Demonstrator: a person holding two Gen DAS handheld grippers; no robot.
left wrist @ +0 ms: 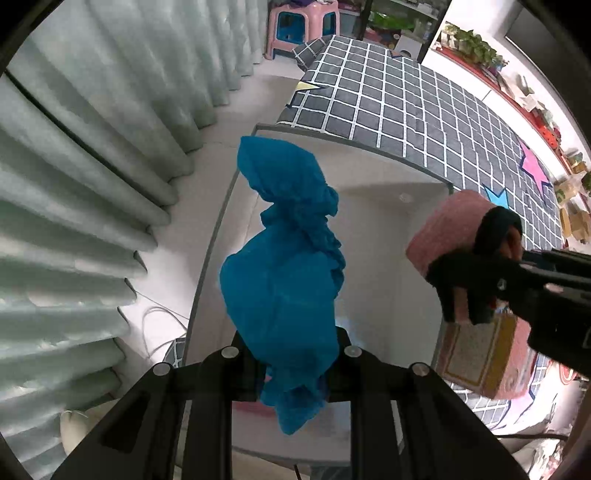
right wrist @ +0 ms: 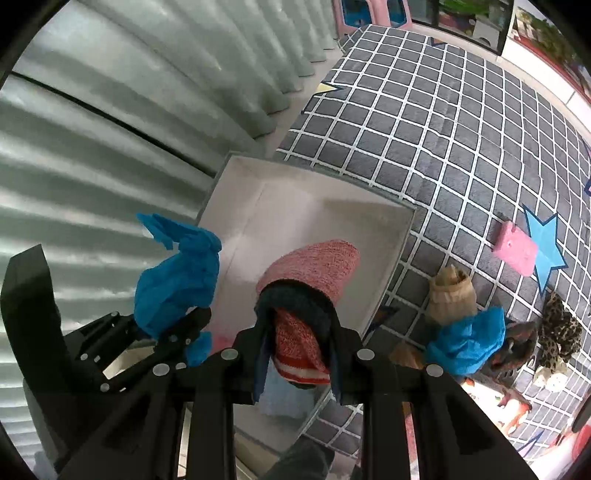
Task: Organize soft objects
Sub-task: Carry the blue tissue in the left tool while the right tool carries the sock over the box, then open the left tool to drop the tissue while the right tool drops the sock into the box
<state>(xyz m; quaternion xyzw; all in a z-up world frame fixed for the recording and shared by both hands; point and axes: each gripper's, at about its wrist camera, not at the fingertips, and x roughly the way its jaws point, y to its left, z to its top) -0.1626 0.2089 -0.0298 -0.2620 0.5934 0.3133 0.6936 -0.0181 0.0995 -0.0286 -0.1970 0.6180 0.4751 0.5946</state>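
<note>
My left gripper point(left wrist: 295, 354) is shut on a crumpled blue cloth point(left wrist: 284, 258), which hangs over the open white box point(left wrist: 373, 149). At the right of the left wrist view, my right gripper point(left wrist: 465, 280) is clamped on a rolled pink knit piece point(left wrist: 450, 221) with a dark cuff. From the right wrist view, the right gripper point(right wrist: 295, 339) holds that pink and red knit roll point(right wrist: 317, 266) above the white box point(right wrist: 314, 206). Beside it on the left, the left gripper point(right wrist: 184, 325) holds the blue cloth point(right wrist: 173, 280) at the box's left edge.
The box sits between pale curtains point(right wrist: 110, 147) and a grey checked bedspread point(right wrist: 443, 129). On the bedspread lie a pink sponge point(right wrist: 515, 251), a beige bundle point(right wrist: 450, 295), a second blue cloth point(right wrist: 469, 343) and a leopard-print scrunchie point(right wrist: 557, 325). A pink stool point(left wrist: 303, 26) stands far back.
</note>
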